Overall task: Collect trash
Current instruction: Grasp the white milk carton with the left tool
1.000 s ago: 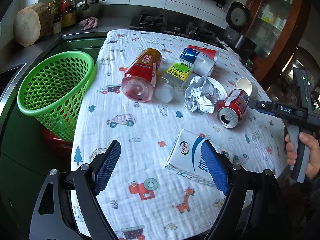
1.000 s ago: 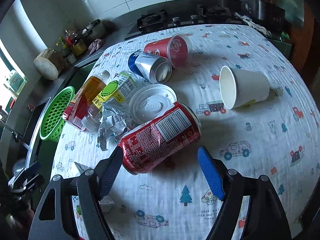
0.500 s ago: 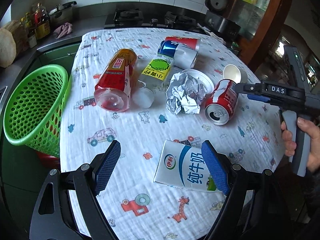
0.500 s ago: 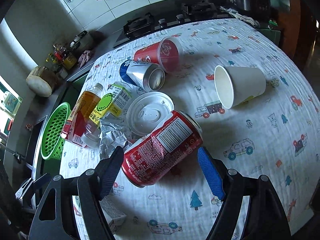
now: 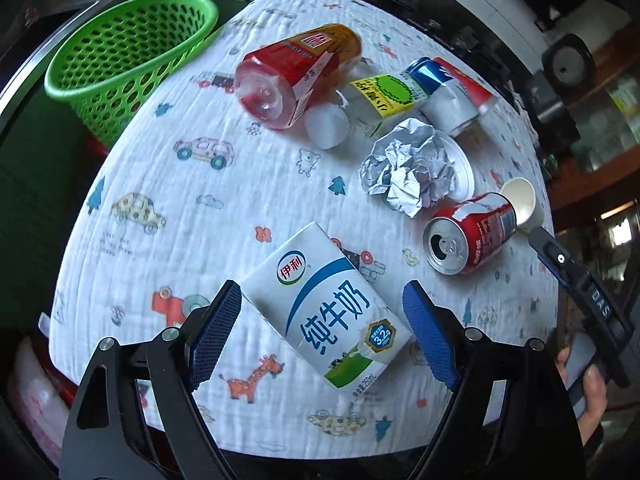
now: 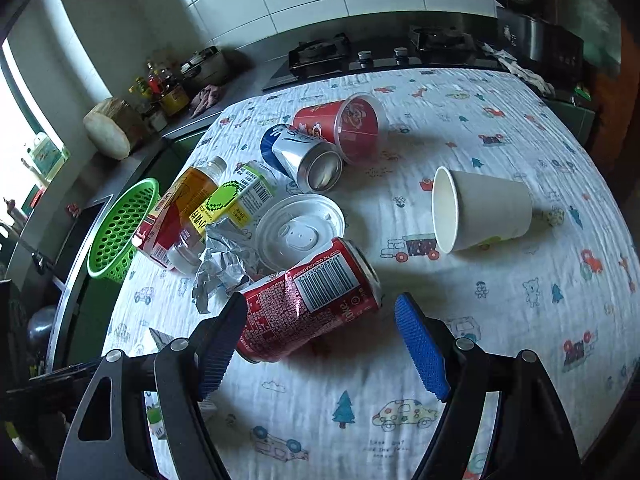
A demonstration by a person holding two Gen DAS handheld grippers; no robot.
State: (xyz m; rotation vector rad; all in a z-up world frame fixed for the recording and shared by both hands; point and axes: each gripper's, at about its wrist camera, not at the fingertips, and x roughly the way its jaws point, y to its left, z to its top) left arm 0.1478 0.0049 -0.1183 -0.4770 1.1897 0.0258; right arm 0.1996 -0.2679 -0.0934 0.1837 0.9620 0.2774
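Since a moment ago, the left gripper [image 5: 322, 334] has swung over the milk carton [image 5: 326, 306], which now lies between its released jaws, untouched. Bare cloth-covered worktop [image 5: 224, 200] spreads ahead of those jaws; its edge curves close below them, and one green basket [image 5: 128, 60] sits beyond the edge. The right gripper [image 6: 320, 338] is likewise released, with one of two cans, the red can [image 6: 308, 300], between its jaws. Beyond them lie two cups, one bottle, one foil ball.
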